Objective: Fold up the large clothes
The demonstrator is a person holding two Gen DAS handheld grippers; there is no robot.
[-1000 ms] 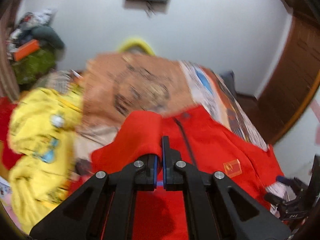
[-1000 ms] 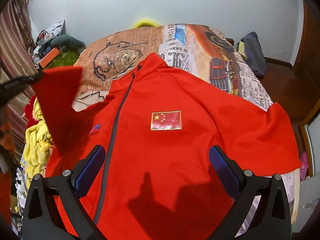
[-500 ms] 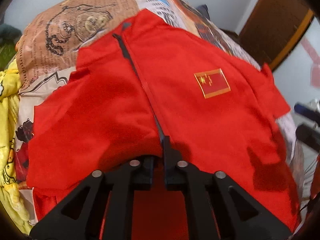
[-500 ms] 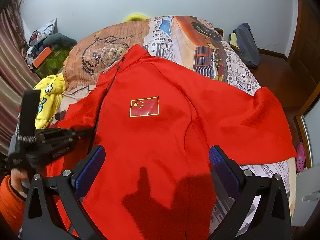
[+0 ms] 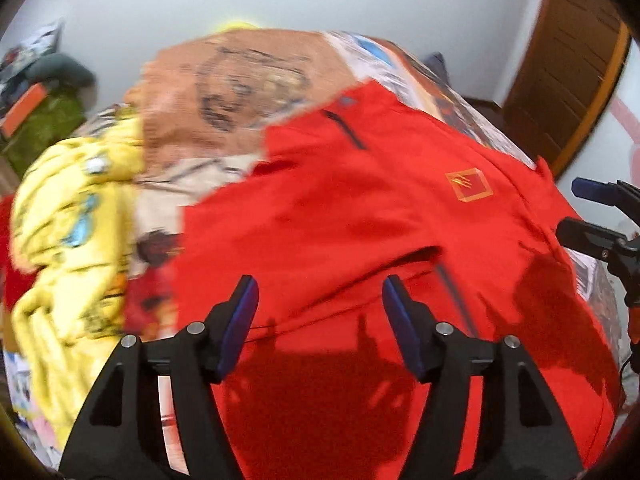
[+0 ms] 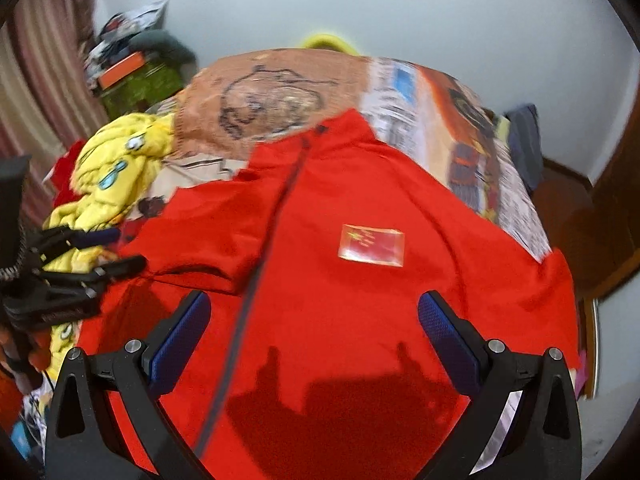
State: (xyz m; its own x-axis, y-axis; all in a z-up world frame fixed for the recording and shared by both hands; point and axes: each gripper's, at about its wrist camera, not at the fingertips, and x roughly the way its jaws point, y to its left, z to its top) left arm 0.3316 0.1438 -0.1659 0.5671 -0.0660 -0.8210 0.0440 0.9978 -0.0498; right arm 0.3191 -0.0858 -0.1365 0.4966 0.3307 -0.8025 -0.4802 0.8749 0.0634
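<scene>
A large red zip jacket (image 5: 360, 220) with a flag patch (image 6: 371, 245) lies front up on the bed. Its left sleeve (image 6: 200, 236) is folded in across the chest. My left gripper (image 5: 320, 308) is open and empty just above the folded sleeve's edge. It also shows at the left of the right wrist view (image 6: 108, 250). My right gripper (image 6: 314, 328) is open and empty over the jacket's lower front. The right sleeve (image 6: 532, 292) lies spread toward the bed's right edge.
The bed has a printed cover (image 6: 280, 92). A yellow cartoon garment (image 5: 76, 208) is heaped at the bed's left side. Cluttered shelves (image 6: 132, 68) stand far left, a dark bag (image 6: 524, 136) and a wooden door (image 5: 568, 64) on the right.
My left gripper carried the left sleeve across onto the jacket's chest, then opened and let it go. It has backed off a little. My right gripper stayed open.
</scene>
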